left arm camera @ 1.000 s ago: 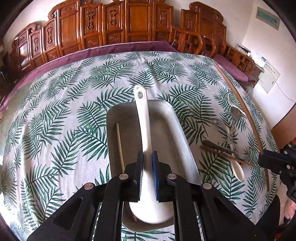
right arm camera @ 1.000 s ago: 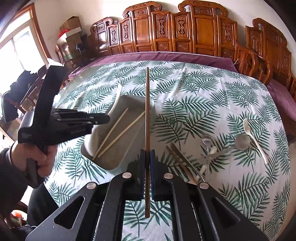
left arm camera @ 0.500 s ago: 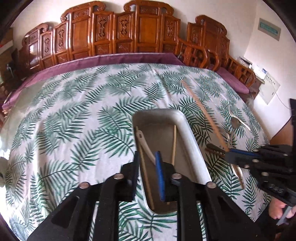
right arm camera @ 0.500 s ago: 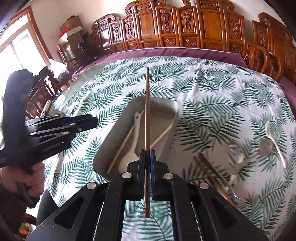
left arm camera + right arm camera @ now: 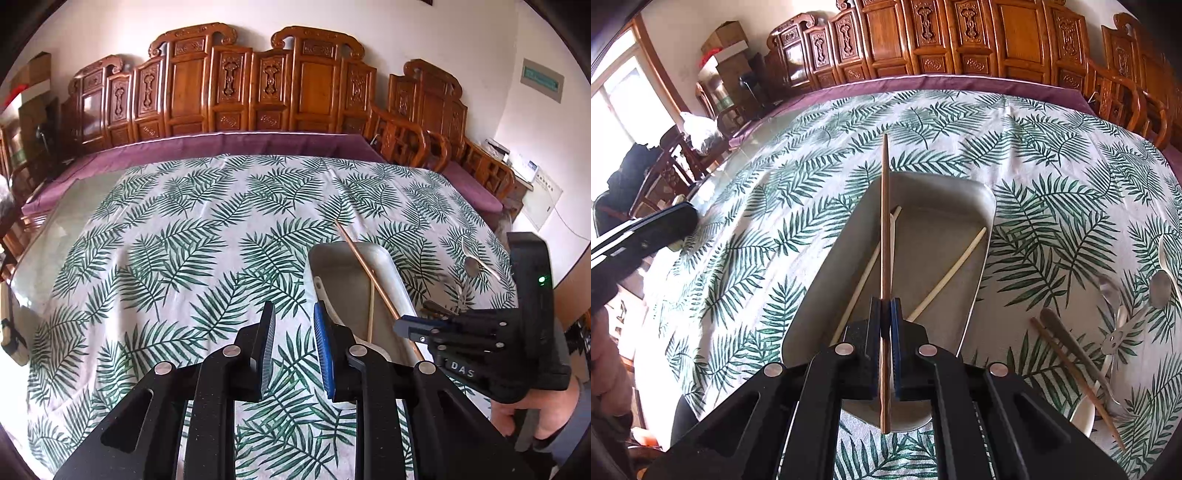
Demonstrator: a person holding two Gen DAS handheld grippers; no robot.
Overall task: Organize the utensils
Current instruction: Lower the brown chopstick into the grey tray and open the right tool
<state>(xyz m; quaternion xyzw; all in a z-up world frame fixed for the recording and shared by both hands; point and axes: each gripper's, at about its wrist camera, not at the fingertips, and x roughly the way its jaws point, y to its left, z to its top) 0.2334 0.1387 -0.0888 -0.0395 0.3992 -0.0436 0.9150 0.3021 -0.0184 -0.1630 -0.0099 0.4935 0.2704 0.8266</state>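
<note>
Above a grey metal tray on a table draped in palm-leaf cloth, the right gripper clamps a brown wooden chopstick between its blue pads, the stick running straight ahead of the fingers over the tray's length and jutting back beneath the tool. Below and ahead of that claw, two pale chopsticks lie crossed inside the tray, with the thin handle of a white spoon showing just right of the held stick. Off to the claw's right, loose on the cloth, wait a brown chopstick, a dark-handled utensil, metal spoons and a fork; the exact count in that cluster is hard to tell.

The left gripper hangs over bare cloth just left of the tray, its jaws having just been opening; they stand narrowly parted with nothing between them. To its right, the other tool appears in profile with the brown stick angled across the tray, a hand wrapped round its grip.

Carved wooden chairs line the far side of the table beyond both claws.
</note>
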